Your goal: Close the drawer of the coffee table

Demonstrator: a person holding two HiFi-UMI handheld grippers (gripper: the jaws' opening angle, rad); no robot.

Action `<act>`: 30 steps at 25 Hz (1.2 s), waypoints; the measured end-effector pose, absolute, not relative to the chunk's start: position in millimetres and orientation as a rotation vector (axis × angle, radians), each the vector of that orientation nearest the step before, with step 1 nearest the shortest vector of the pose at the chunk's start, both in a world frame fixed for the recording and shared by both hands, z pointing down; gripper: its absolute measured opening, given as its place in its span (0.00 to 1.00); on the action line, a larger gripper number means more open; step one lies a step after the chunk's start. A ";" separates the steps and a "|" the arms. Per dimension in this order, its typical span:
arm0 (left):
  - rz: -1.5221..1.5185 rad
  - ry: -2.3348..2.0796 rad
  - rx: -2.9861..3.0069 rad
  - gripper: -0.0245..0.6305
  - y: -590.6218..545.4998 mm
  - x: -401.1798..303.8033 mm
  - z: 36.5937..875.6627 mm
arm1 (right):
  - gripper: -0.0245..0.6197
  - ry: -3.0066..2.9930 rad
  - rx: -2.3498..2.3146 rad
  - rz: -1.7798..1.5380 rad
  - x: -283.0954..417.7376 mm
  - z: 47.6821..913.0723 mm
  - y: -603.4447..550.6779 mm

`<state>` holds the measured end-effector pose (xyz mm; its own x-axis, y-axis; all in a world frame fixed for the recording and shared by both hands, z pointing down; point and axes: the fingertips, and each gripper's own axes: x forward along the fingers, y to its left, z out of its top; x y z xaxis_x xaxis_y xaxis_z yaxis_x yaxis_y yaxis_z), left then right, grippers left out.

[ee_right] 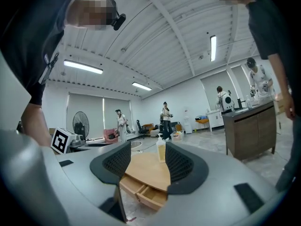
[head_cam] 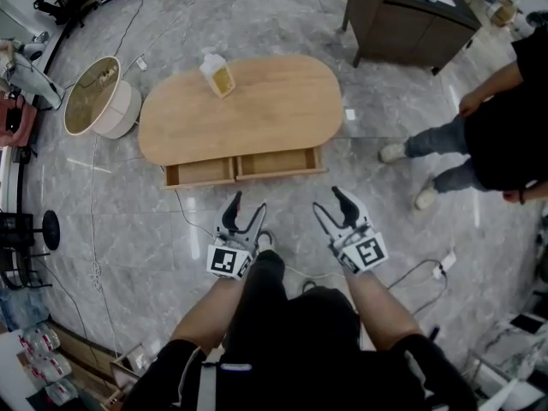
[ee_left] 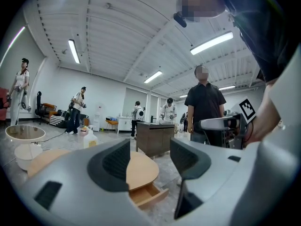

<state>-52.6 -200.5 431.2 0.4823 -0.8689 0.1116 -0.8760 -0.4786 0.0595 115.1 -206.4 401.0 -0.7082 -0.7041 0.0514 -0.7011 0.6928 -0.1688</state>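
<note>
An oval wooden coffee table (head_cam: 257,114) stands on the marble floor ahead of me. Two drawers in its near side are pulled out: the left drawer (head_cam: 200,173) and the right drawer (head_cam: 279,163), both empty. My left gripper (head_cam: 244,217) hovers open a short way in front of the drawers, holding nothing. My right gripper (head_cam: 336,209) is open beside it, also short of the table. The left gripper view shows the open drawer (ee_left: 146,194) between the fingers (ee_left: 113,161). In the right gripper view both drawers (ee_right: 141,191) sit low between the fingers (ee_right: 181,166).
A plastic jug of yellowish liquid (head_cam: 217,74) stands on the table's far edge. A round white side table (head_cam: 96,98) is at the left, a dark cabinet (head_cam: 411,15) at the back right. A person (head_cam: 488,135) stands to the right. Cables (head_cam: 424,272) trail over the floor.
</note>
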 end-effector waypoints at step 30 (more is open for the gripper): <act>0.197 -1.455 2.518 0.42 -253.4 -83.8 683.9 | 0.38 2.930 -1.324 -0.408 98.0 648.8 -261.6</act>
